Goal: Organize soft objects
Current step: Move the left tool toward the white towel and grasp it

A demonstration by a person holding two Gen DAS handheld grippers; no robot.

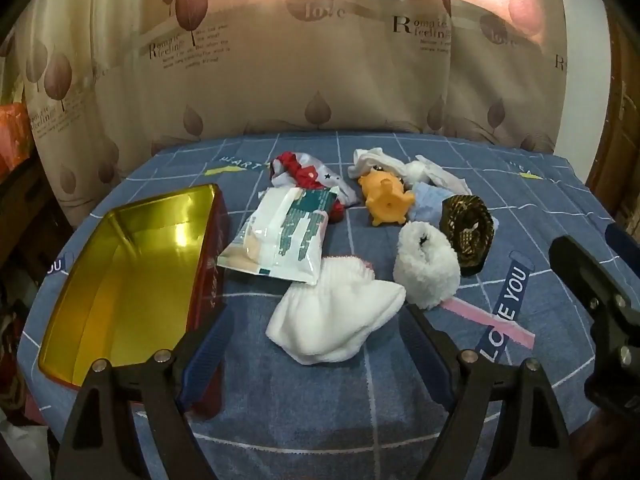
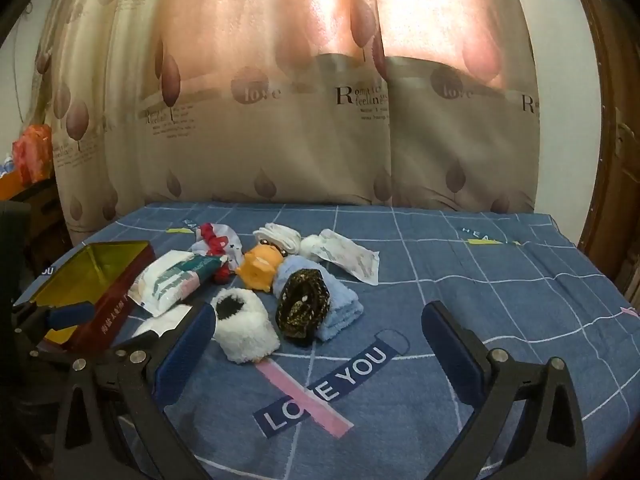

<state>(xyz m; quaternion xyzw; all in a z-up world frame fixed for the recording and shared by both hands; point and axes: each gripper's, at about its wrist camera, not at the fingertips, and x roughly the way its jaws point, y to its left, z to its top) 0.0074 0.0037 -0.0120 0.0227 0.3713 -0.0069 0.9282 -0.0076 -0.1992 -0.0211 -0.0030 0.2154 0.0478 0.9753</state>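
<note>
Left wrist view: printed curtain (image 1: 280, 72) fills the background, behind a counter covered by a blue grid-pattern cloth (image 1: 304, 392) with "LOVE YOU" lettering. Red tin box (image 1: 120, 276) with gold inside sits open at left, nothing in it. Left hand-held gripper (image 1: 316, 344) has jaws spread wide, holding nothing, its tips flanking a white towel (image 1: 336, 320) without touching it. Right hand-held gripper (image 2: 320, 332) is also wide apart and empty, over the bare cloth near the lettering. Soft items cluster mid-counter, right of the box: a plastic pack (image 1: 280, 236) lies partly on the towel; a fluffy white slipper (image 1: 426, 268) is just right of the towel; a light blue folded cloth (image 2: 340, 300) lies beneath a dark patterned scrunchie-like item (image 2: 304, 304). An orange squeaky toy (image 1: 384, 198) sits behind them, red-white fabric (image 1: 308, 174) is to its left, and white socks (image 1: 400, 166) are at the back.
</note>
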